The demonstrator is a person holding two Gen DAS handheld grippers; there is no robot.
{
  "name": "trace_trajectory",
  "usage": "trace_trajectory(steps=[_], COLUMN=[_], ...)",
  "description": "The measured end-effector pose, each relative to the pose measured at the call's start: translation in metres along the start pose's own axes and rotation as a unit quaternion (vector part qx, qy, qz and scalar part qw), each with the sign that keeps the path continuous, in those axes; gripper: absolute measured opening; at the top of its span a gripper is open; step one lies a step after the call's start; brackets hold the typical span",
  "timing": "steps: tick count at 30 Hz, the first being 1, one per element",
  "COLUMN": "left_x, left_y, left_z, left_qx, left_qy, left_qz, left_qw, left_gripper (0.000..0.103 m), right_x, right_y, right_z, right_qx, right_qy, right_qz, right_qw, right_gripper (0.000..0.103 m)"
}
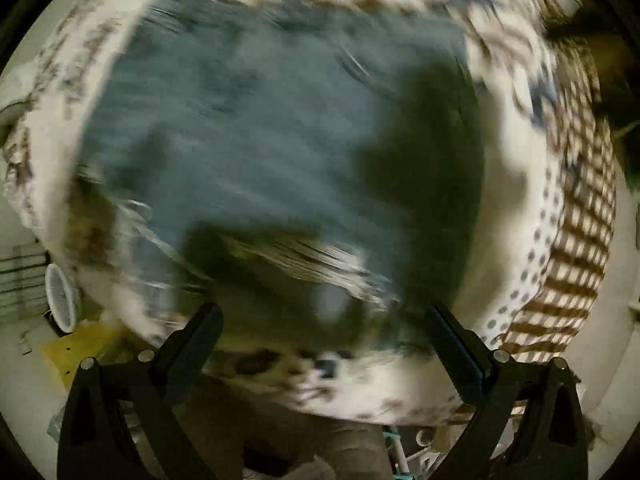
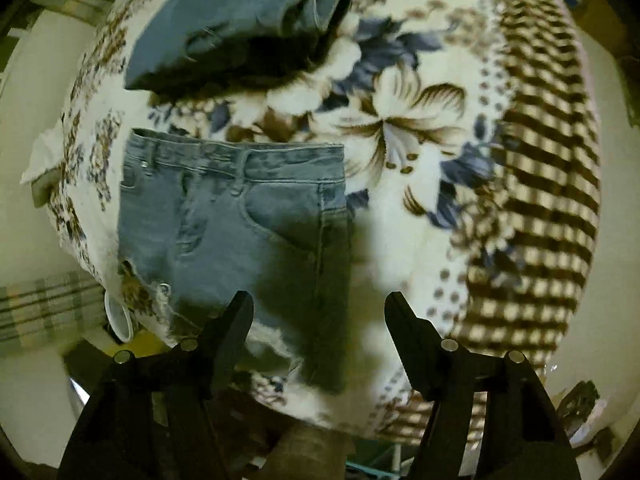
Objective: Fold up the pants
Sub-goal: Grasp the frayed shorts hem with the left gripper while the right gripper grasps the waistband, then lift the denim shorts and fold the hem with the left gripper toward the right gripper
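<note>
My left gripper [image 1: 324,320] and right gripper [image 2: 319,312] both hang spread, gripping nothing, above denim jeans [image 2: 232,216] lying flat on the floral blanket [image 2: 400,120].

Jeans [image 2: 236,220]: faded blue-grey denim, lying flat, waistband toward 12 o'clock, front side up with belt loops, button and pocket visible. Frayed rips near the lower end at 6 o'clock. A second, darker blue denim piece [image 2: 240,20] sits apart at 11 o'clock, bunched and folded over, open hem facing 2 o'clock. Left wrist view: denim [image 1: 260,140] fills frame, motion-blurred.
</note>
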State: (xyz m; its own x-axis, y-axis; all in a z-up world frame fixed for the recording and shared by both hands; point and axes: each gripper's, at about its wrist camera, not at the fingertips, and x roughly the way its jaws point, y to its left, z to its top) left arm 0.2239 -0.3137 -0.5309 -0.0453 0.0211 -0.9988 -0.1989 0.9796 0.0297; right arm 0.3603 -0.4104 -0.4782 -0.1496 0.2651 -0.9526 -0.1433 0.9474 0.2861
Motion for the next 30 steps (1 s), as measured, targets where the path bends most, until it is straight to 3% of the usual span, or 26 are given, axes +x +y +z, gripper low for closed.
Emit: trace_trajectory(steps=[3, 6, 10, 12, 15, 17, 19, 21, 24, 30], left_x=[0.039, 0.067, 0.072, 0.066, 0.053, 0.039, 0.031, 0.019, -0.006, -0.077], left_y=[-0.031, -0.053, -0.061, -0.057, -0.048, -0.040, -0.033, -0.026, -0.015, 0.018], left_z=[-0.007, -0.010, -0.006, -0.001, 0.005, 0.010, 0.015, 0.021, 0.027, 0.035], left_qx=[0.014, 0.036, 0.043, 0.030, 0.009, -0.003, -0.014, -0.020, -0.026, -0.041], left_qy=[0.033, 0.057, 0.045, 0.038, 0.031, 0.016, 0.012, 0.002, -0.016, -0.042], left_qz=[-0.017, -0.022, -0.015, -0.022, -0.034, -0.045, -0.058, -0.068, -0.074, -0.104], left_qw=[0.9992, 0.9975, 0.9979, 0.9986, 0.9989, 0.9988, 0.9981, 0.9975, 0.9968, 0.9928], left_gripper=[0.097, 0.085, 0.083, 0.075, 0.047, 0.005, 0.003, 0.002, 0.002, 0.002], right_x=[0.027, 0.051, 0.083, 0.092, 0.104, 0.107, 0.106, 0.101, 0.088, 0.044], right_y=[-0.006, -0.004, -0.003, 0.000, 0.003, 0.008, 0.010, 0.008, 0.005, 0.028], right_z=[0.015, 0.025, 0.039, 0.044, 0.052, 0.054, 0.054, 0.052, 0.047, 0.041], right_qx=[-0.010, -0.020, -0.009, 0.000, 0.009, 0.009, 0.008, 0.010, 0.022, 0.023], right_qy=[0.014, 0.025, 0.034, 0.036, 0.041, 0.035, 0.027, 0.021, 0.002, -0.034], right_qz=[0.016, 0.032, 0.049, 0.068, 0.087, 0.089, 0.077, 0.061, 0.068, 0.066], right_qw=[1.000, 0.999, 0.998, 0.997, 0.995, 0.995, 0.997, 0.998, 0.997, 0.997], right_gripper=[0.071, 0.071, 0.071, 0.071, 0.071, 0.068, 0.052, 0.027, 0.020, 0.018])
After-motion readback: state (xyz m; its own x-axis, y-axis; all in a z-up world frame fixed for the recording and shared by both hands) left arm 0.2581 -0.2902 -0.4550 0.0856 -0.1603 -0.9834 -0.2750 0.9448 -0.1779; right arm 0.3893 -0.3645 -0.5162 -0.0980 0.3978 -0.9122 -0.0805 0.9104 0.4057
